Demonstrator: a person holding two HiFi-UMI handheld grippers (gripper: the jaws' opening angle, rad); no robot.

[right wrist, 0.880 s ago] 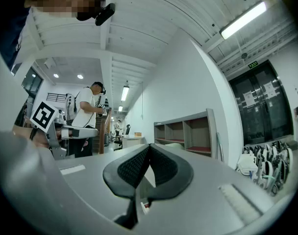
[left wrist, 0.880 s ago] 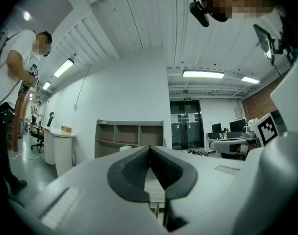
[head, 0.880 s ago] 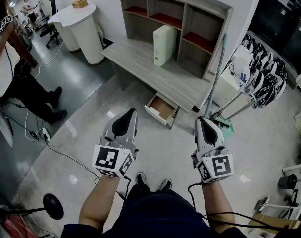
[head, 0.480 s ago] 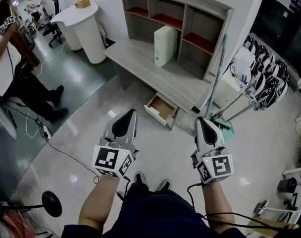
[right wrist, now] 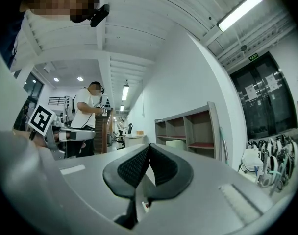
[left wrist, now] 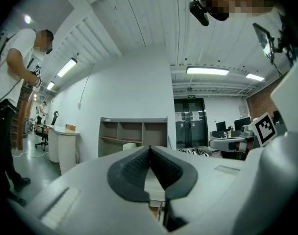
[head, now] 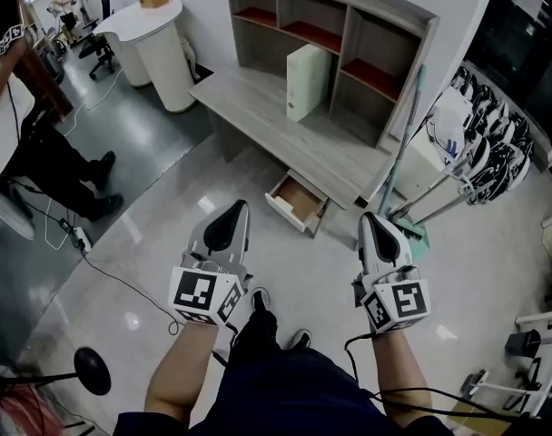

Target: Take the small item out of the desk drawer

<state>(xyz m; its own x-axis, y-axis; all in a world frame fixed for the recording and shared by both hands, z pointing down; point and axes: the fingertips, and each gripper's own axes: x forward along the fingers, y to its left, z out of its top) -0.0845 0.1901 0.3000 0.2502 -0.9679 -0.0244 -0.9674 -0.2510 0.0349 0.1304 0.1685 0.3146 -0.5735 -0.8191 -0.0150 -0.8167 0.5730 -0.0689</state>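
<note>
Left hand-held gripper, right hand-held gripper closed, empty; boxy wood-grain drawer open.

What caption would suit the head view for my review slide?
Both shut and empty, the left tool and right tool point toward a grey desk whose drawer stands open.

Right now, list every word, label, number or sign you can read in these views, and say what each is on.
Nothing reads outright.
Green sign above the dark doors: too small to read.
Paper notices on those doors: blurred.
Cubes on the left gripper and right gripper: square markers only, no letters.
</note>
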